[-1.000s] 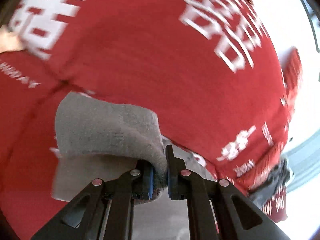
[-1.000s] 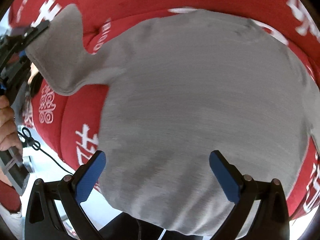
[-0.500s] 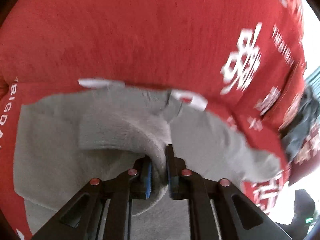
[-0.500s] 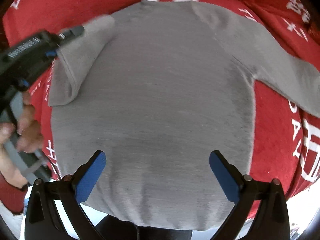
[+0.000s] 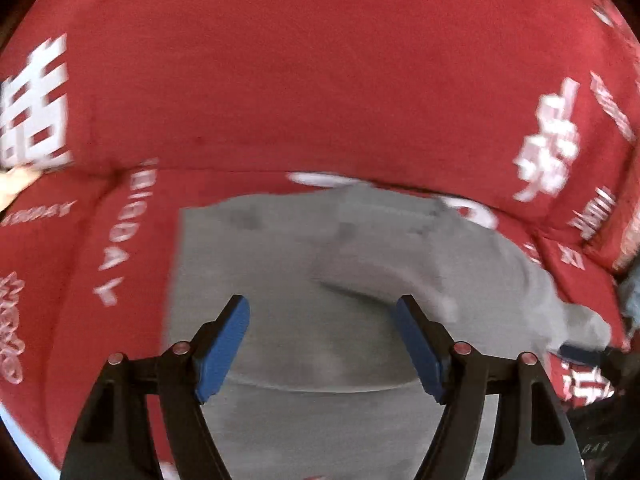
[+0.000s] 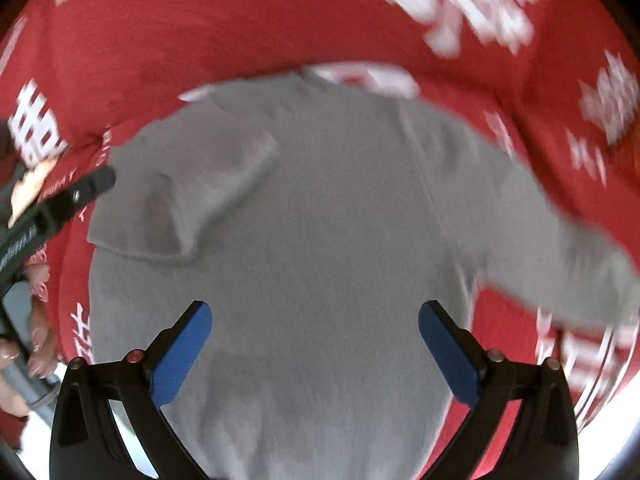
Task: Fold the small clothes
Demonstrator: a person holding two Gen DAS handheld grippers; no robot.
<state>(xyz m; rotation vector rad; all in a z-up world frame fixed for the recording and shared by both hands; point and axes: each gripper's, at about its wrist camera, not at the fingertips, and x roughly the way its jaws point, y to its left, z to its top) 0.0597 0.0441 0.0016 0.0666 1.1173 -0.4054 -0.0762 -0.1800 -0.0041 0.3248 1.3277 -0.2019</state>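
A small grey knit sweater (image 6: 328, 248) lies flat on a red cloth with white characters (image 6: 200, 32). One sleeve (image 6: 188, 200) is folded in over the body at the left; the other sleeve (image 6: 560, 240) stretches out to the right. My right gripper (image 6: 316, 344) is open and empty above the sweater's lower body. My left gripper (image 5: 322, 340) is open and empty over the sweater (image 5: 320, 280); it also shows at the left edge of the right wrist view (image 6: 60, 204), beside the folded sleeve.
The red cloth (image 5: 320, 80) covers the whole surface around the sweater. A dark grey item (image 5: 632, 288) sits at the right edge of the left wrist view. The person's hand (image 6: 36, 356) is at the lower left.
My left gripper has let go of the sleeve and opened, leaving it folded across the sweater's body. It has drawn back. My right gripper stays open and has shifted slightly.
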